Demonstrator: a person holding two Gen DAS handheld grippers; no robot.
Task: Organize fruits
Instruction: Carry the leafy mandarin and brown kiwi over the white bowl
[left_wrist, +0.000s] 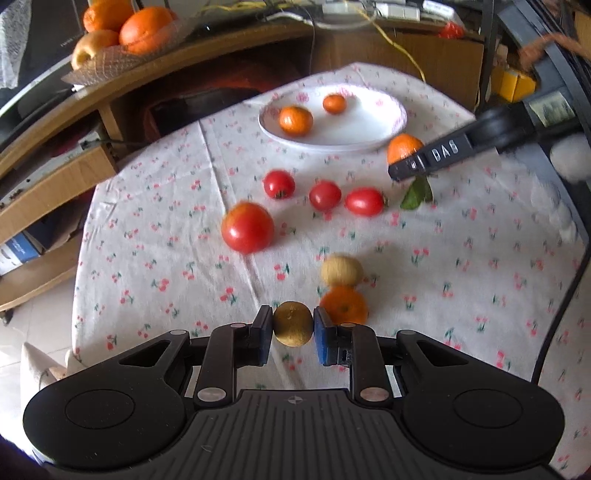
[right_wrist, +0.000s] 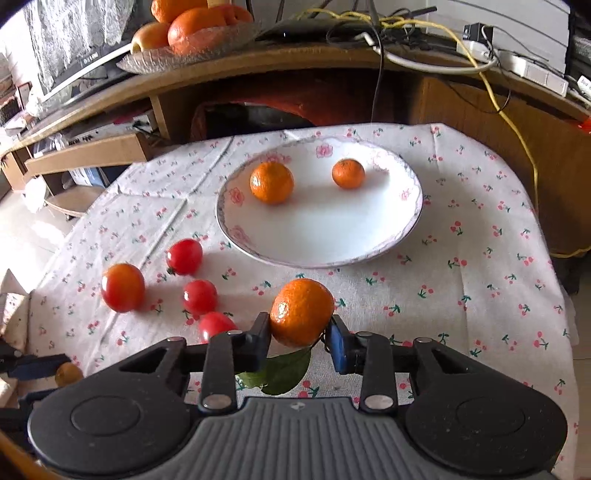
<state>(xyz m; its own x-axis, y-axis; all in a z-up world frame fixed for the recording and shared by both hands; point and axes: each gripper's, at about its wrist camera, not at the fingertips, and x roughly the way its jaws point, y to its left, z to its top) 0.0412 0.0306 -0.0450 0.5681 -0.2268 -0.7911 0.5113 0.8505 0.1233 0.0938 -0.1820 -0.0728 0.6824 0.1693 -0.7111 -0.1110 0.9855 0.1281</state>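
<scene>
My left gripper (left_wrist: 293, 325) is shut on a brown kiwi (left_wrist: 293, 324), held just above the cherry-print tablecloth. A second kiwi (left_wrist: 341, 270) and an orange (left_wrist: 344, 305) lie just right of it. My right gripper (right_wrist: 300, 332) is shut on a leafy orange (right_wrist: 301, 312) in front of the white plate (right_wrist: 406, 225); from the left wrist view that orange (left_wrist: 403, 147) sits beside the plate (left_wrist: 391, 125). Two small oranges (right_wrist: 272, 182) (right_wrist: 348, 173) rest on the plate. A big tomato (left_wrist: 247, 228) and three small tomatoes (left_wrist: 324, 195) lie mid-table.
A wooden shelf unit (right_wrist: 332, 62) curves behind the table, carrying a glass dish of large oranges (right_wrist: 195, 26) and tangled cables (right_wrist: 402, 26). The table's left edge drops to a tiled floor (left_wrist: 33, 321). A cardboard box (right_wrist: 92, 147) sits at the left.
</scene>
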